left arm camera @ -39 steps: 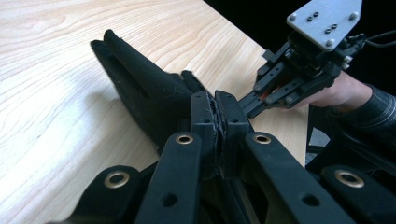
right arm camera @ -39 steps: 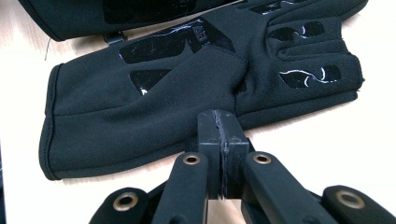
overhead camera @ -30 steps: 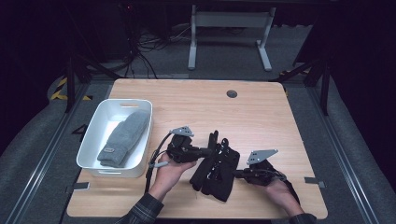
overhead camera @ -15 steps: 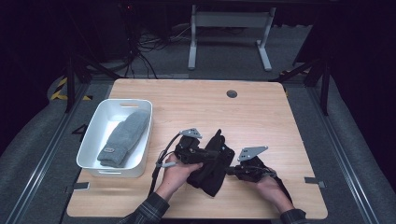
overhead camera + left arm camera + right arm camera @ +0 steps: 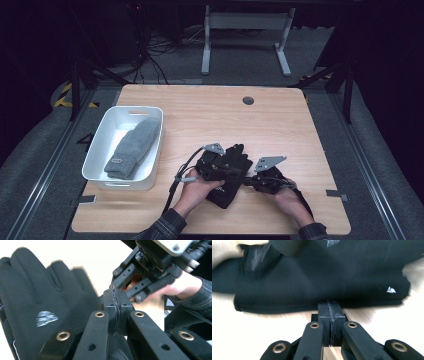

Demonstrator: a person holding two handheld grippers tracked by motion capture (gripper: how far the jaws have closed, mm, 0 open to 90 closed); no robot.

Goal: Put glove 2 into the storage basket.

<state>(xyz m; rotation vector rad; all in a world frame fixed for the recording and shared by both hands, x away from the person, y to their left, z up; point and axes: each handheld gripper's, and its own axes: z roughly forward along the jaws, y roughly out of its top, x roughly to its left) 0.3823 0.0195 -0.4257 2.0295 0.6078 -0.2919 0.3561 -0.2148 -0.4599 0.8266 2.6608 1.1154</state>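
Note:
A black glove (image 5: 229, 175) lies near the table's front edge, between both hands. My left gripper (image 5: 216, 164) rests over its left part. In the left gripper view the jaws are pressed together (image 5: 116, 293), with the glove (image 5: 47, 305) spread out to their left and its edge running in at them. My right gripper (image 5: 251, 183) meets the glove's right edge. In the right gripper view its shut tips (image 5: 329, 304) pinch the hem of the glove (image 5: 324, 272). A grey mitten (image 5: 132, 145) lies in the white bin (image 5: 100, 150).
The white bin stands at the table's left side. A round cable hole (image 5: 248, 100) sits near the far edge. Bare wood (image 5: 280, 130) stretches across the middle and the right of the table. The other hand and its gripper (image 5: 155, 267) show close by in the left gripper view.
Both hands have drawn closer together. The left hand has shifted right and a little toward the front edge. The glove has bunched between them, with its fingers now pointing up and right.

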